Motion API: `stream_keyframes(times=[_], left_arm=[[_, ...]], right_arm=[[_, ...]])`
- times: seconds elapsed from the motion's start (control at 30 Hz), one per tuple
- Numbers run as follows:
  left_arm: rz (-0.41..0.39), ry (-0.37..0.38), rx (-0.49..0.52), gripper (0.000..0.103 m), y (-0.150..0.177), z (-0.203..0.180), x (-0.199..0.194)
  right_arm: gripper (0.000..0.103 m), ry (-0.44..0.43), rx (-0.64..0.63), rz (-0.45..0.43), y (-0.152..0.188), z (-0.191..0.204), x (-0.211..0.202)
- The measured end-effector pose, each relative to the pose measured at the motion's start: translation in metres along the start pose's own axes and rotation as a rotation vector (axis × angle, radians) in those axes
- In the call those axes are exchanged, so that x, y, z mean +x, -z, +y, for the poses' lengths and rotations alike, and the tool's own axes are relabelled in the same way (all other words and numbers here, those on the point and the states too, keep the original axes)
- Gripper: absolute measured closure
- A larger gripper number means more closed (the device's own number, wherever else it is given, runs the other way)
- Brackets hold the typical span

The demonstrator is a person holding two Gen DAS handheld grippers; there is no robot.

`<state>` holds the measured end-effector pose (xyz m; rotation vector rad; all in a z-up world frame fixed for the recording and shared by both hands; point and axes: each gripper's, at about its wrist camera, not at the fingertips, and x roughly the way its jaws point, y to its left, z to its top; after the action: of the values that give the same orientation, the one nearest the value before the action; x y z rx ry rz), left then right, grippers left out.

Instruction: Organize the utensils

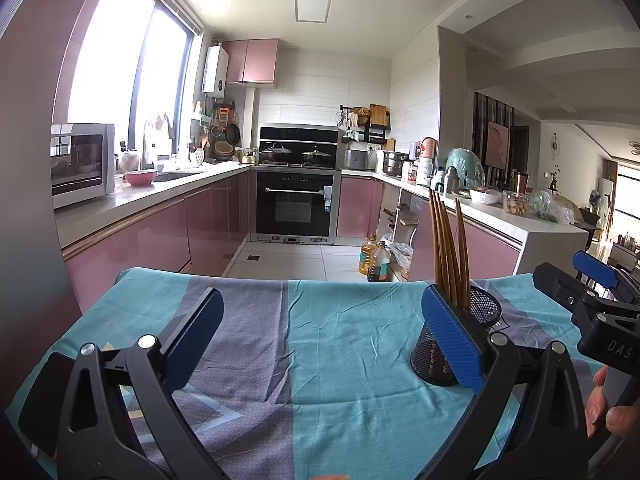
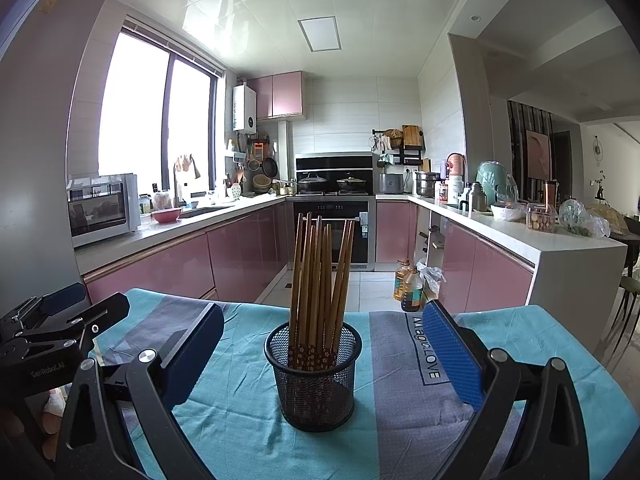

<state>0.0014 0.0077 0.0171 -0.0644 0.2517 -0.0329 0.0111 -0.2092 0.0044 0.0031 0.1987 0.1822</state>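
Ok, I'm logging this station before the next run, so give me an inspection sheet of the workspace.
Surface: table under a teal and grey patterned cloth, wrinkled, printed lettering near the right side.
Job's things: black mesh holder upright on the cloth; brown chopsticks standing in it, tips leaning apart.
Clutter: nothing seen on the cloth besides the holder.
Grippers: left gripper open, empty; right gripper open, the holder between its fingers, untouched.
Cables: nothing seen.
Surroundings: kitchen with pink cabinets, oven, crowded counters, oil bottles on the floor.
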Motion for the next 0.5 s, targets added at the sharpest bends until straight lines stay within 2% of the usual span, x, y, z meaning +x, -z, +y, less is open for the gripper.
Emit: stream_keyframes(times=[0.5], left_arm=[[0.001,0.000,0.000,0.005,-0.0006,-0.0001,0.0000]], right_arm=[[0.007,0.001,0.000,0.002,0.0001,0.0002,0.0002]])
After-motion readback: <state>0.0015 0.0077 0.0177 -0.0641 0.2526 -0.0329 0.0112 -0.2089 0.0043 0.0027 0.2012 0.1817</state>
